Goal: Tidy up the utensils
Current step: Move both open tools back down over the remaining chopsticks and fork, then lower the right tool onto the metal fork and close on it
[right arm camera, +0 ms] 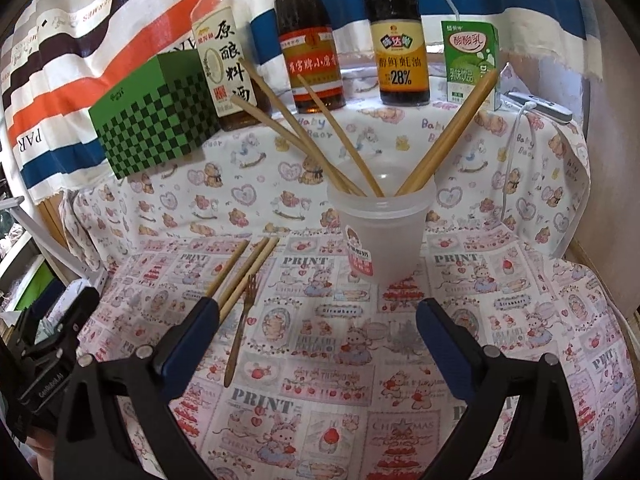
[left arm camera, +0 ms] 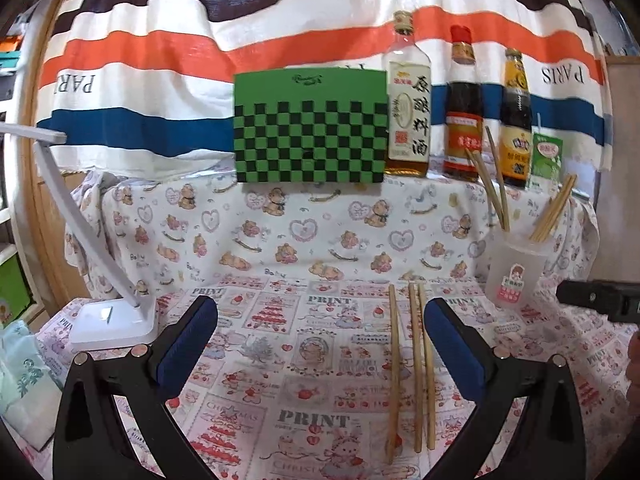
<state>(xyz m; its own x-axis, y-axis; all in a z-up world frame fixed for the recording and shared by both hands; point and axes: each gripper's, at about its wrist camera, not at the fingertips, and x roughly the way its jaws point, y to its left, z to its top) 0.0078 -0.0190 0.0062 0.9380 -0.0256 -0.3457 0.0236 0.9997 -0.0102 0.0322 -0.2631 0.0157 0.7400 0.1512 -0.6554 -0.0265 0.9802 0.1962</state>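
Note:
Three bamboo chopsticks [left arm camera: 416, 368] lie side by side on the printed cloth, just inside the right finger [left arm camera: 452, 332] of my left gripper [left arm camera: 320, 320], which is open and holds nothing. A frosted plastic cup [right arm camera: 384, 236] stands upright with several chopsticks [right arm camera: 352, 152] leaning in it. My right gripper [right arm camera: 320, 316] hangs open in front of the cup and is empty. The loose chopsticks [right arm camera: 244, 268] and a thin wooden fork [right arm camera: 240, 332] lie by its left finger [right arm camera: 196, 332]. In the left wrist view the cup [left arm camera: 516, 276] is at the right.
Three sauce bottles [right arm camera: 312, 40] and a green drink carton [right arm camera: 470, 60] line the raised back ledge beside a green checkered box [left arm camera: 312, 124]. A white desk lamp [left arm camera: 112, 320] stands at the left. The right gripper's body [left arm camera: 600, 300] shows at the left view's right edge.

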